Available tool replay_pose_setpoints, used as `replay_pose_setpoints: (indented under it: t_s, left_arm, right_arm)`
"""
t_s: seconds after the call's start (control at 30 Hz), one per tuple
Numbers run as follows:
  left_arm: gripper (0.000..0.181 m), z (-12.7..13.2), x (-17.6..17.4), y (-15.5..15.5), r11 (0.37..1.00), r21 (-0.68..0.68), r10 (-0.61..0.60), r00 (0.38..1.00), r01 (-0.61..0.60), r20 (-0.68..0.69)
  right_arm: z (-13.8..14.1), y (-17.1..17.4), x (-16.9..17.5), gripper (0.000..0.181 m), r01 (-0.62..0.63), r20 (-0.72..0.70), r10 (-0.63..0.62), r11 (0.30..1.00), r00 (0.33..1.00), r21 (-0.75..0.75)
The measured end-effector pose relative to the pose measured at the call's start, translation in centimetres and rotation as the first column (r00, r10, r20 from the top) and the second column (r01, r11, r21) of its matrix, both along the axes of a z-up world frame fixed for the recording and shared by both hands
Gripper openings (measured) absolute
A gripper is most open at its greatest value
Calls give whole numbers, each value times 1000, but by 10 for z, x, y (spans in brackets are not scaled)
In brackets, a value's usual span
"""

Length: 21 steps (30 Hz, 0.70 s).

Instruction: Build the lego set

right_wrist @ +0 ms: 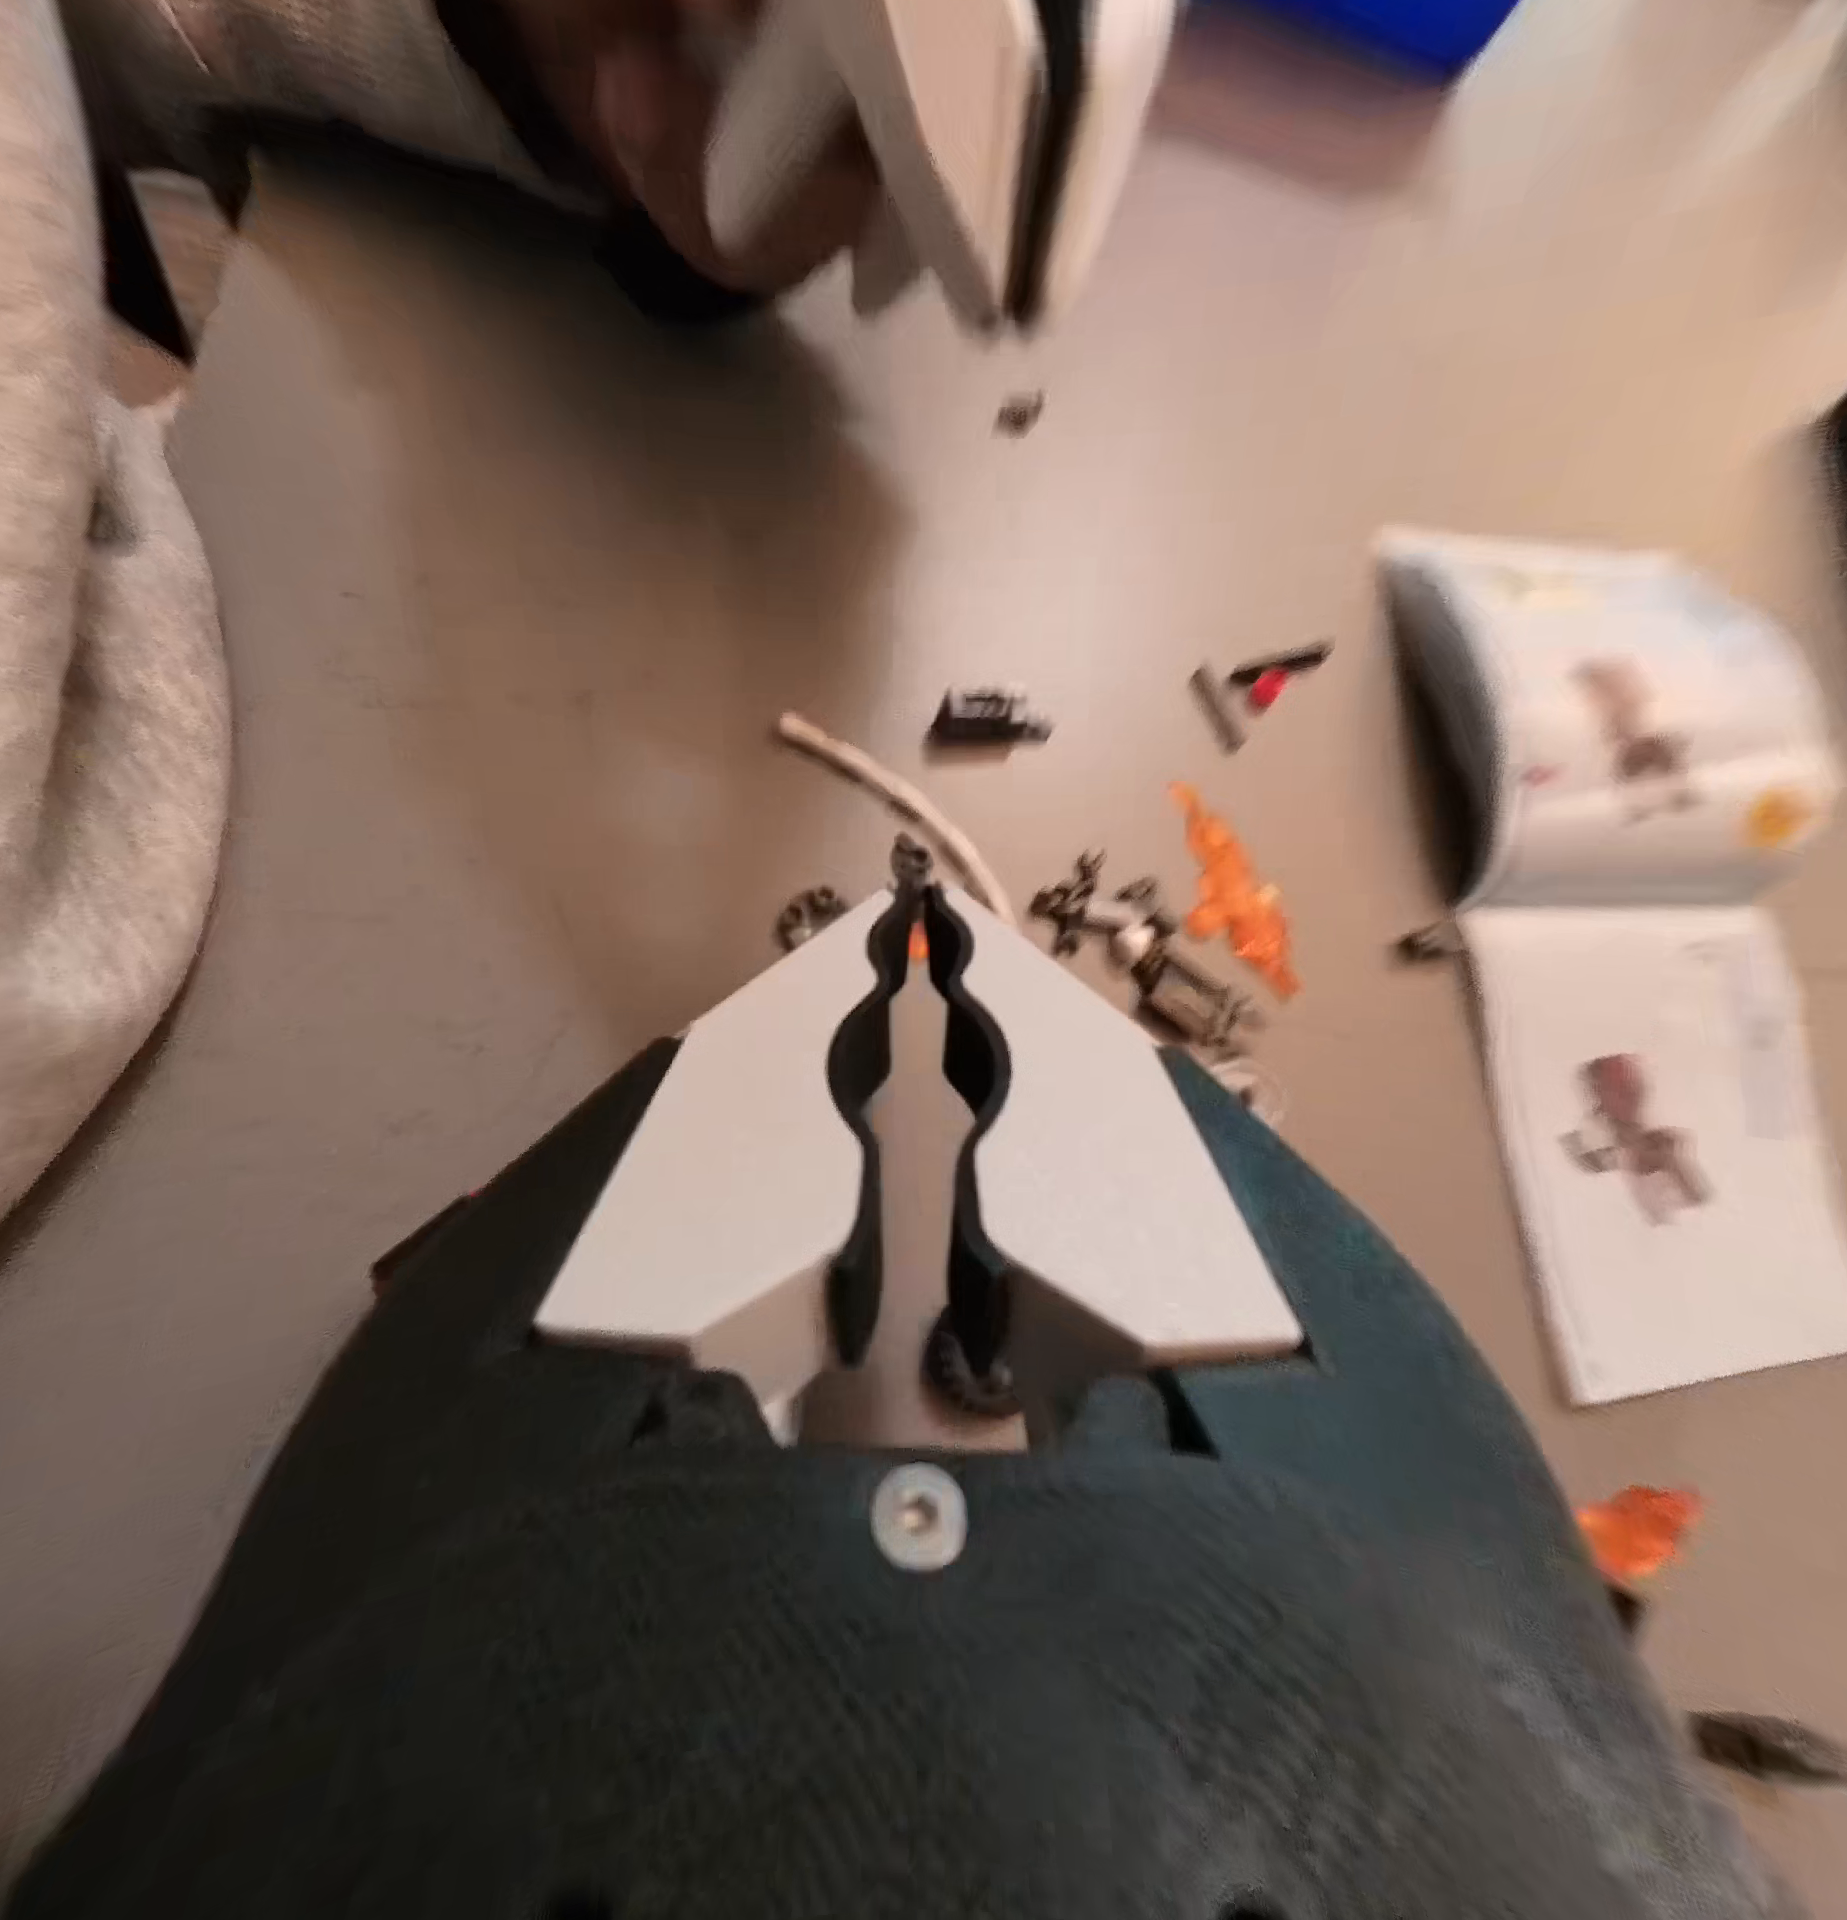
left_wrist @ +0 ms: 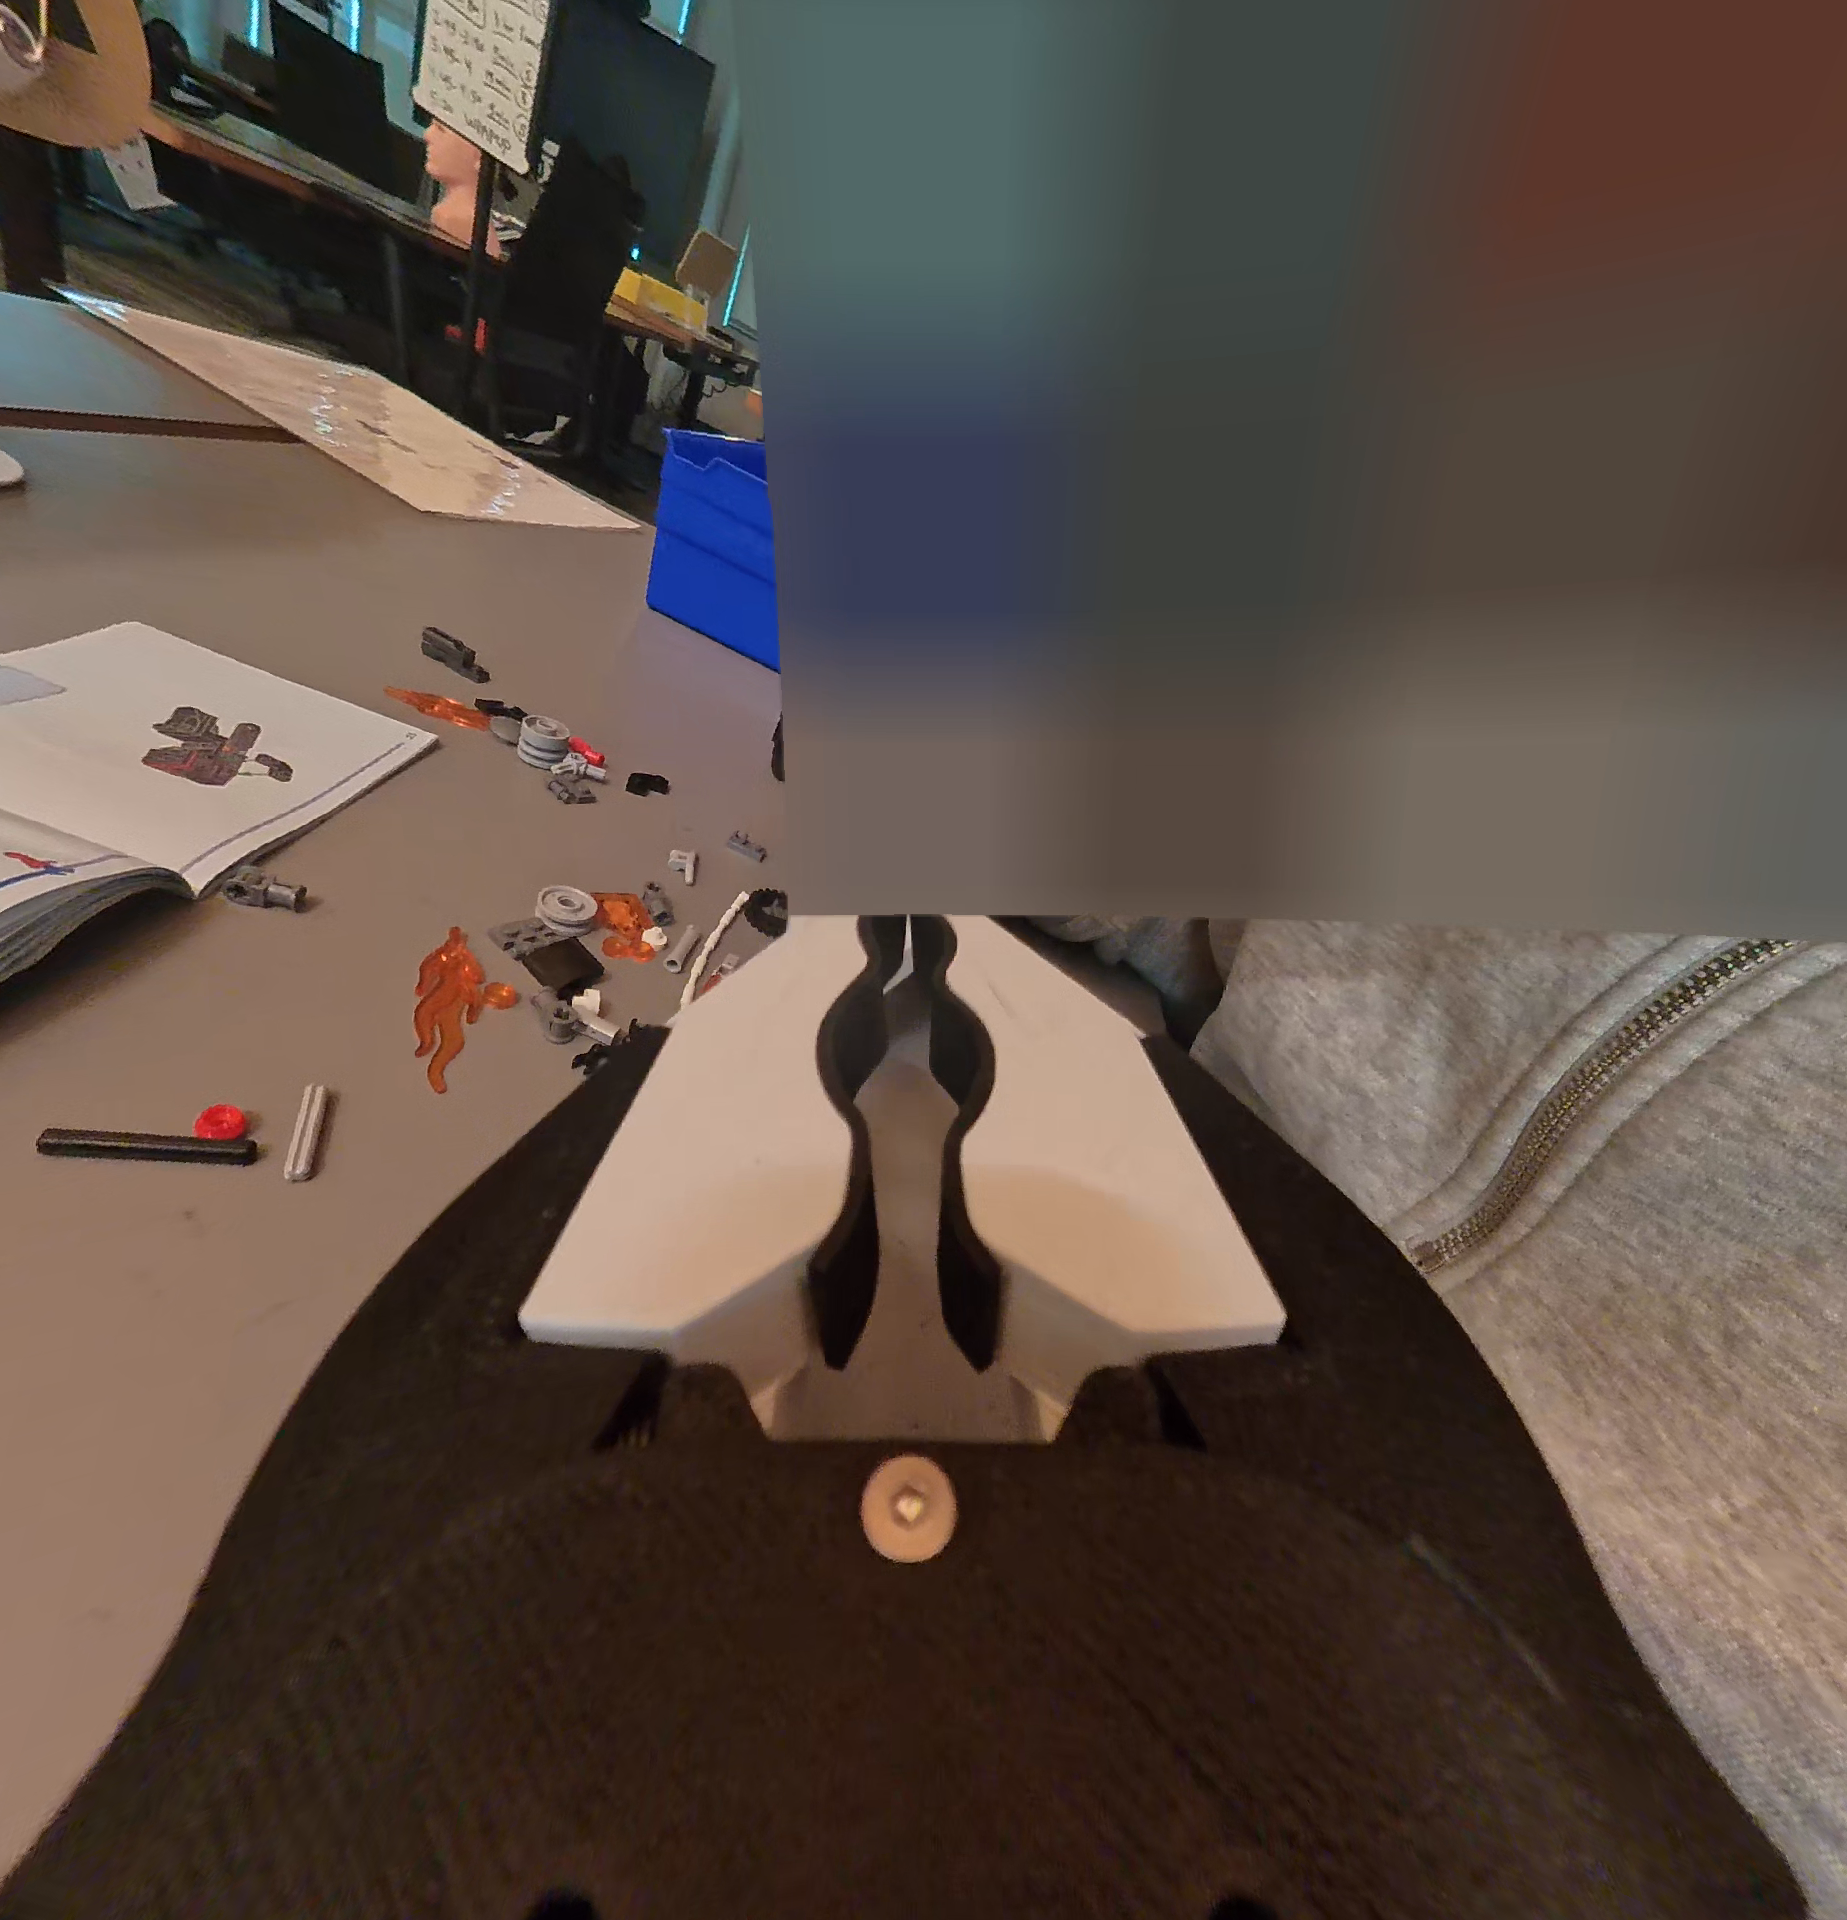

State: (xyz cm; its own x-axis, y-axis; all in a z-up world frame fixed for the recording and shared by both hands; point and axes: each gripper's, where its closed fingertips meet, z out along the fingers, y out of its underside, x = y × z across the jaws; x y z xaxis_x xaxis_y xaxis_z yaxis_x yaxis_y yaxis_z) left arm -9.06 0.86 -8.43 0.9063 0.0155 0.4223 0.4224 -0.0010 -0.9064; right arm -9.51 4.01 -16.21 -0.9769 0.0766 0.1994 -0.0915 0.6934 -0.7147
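My right tool [right_wrist: 911, 902] is pinched nearly closed on a small dark lego piece [right_wrist: 908, 858] at its tips, above the loose parts [left_wrist: 576, 935] scattered mid-table [right_wrist: 483, 623]. My left tool [left_wrist: 908, 935] is closed to a slit; a thin white sliver shows there, but a blurred patch hides the tips, so I cannot tell its hold. The open instruction booklet [left_wrist: 171, 769] lies beside the parts. Risk: the view is blurred, and I judge the tip-only grip could let the piece twist or drop into the scatter.

My left wrist camera looks low across the table [left_wrist: 223, 1299]; my right looks steeply down; both share the booklet [left_wrist: 171, 769].
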Motion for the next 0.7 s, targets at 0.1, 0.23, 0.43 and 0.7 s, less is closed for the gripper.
replay_pose_setpoints:
  t_s: [0.1, 0.23, 0.43, 0.7]
  left_arm:
    - [3, -9, -5, 3, 999, -42, 20, 999, -18, 35]
    - [23, -17, 2, 13, 997, -65, -27, 994, 34, 106]
    - [9, -17, 10, 28, 998, -51, -37, 986, 46, 160]
    - [0, -21, 3, 26, 996, -90, 17, 993, -7, 118]
  right_arm:
    - [39, -8, 0, 1, -61, -277, 21, 988, 961, -139]
    - [61, -11, -1, 0, -92, -468, -5, 978, 884, -185]
    - [68, -18, 4, 0, -121, -542, -2, 974, 840, -190]
    - [66, -16, -2, 3, -87, -543, -34, 977, 839, -195]
